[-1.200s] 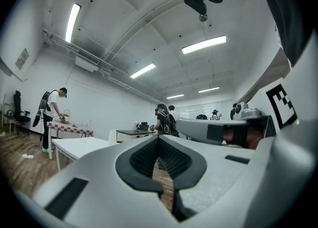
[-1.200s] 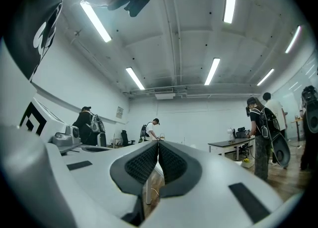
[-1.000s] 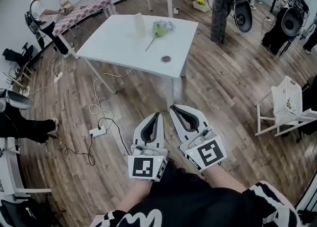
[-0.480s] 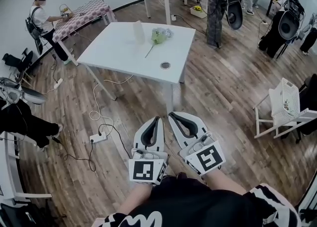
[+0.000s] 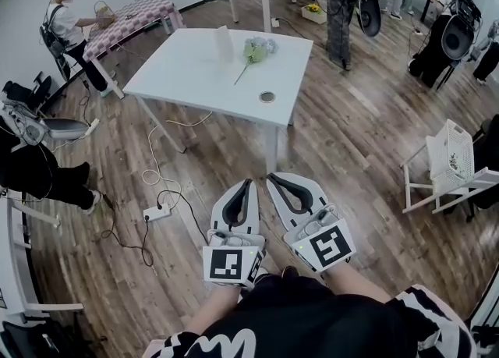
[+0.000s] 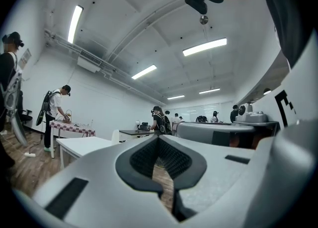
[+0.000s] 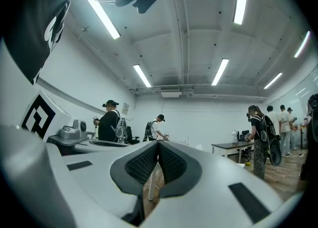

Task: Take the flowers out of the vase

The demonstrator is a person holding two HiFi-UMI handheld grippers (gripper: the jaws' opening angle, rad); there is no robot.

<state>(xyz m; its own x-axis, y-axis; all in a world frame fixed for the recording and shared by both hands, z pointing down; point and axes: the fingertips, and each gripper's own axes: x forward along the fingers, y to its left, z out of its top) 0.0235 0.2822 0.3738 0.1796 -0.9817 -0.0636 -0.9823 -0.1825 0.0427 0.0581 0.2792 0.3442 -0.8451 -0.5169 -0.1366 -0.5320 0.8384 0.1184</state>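
You hold both grippers low in front of you, over the wood floor (image 5: 351,154) on the near side of the white table (image 5: 187,76) and well apart from it. Your left gripper (image 5: 249,182) has its jaws pressed together with nothing between them. Your right gripper (image 5: 272,176), just beside it, is closed and empty in the same way, and each gripper's own view shows the dark pads meeting at the tips. The flowers (image 5: 253,51) lie on the table toward its far edge, out of the vase (image 5: 224,43), with the green and pale head at the far end and the thin stem slanting back toward the table's middle. The vase stands upright on the same far part of the table, just left of the flower head; whether the two touch cannot be told. A small round dark dish (image 5: 267,97) sits near the table's near right edge. A power strip (image 5: 158,212) lies on the floor off the table's near left side, its cable trailing toward the table's leg.
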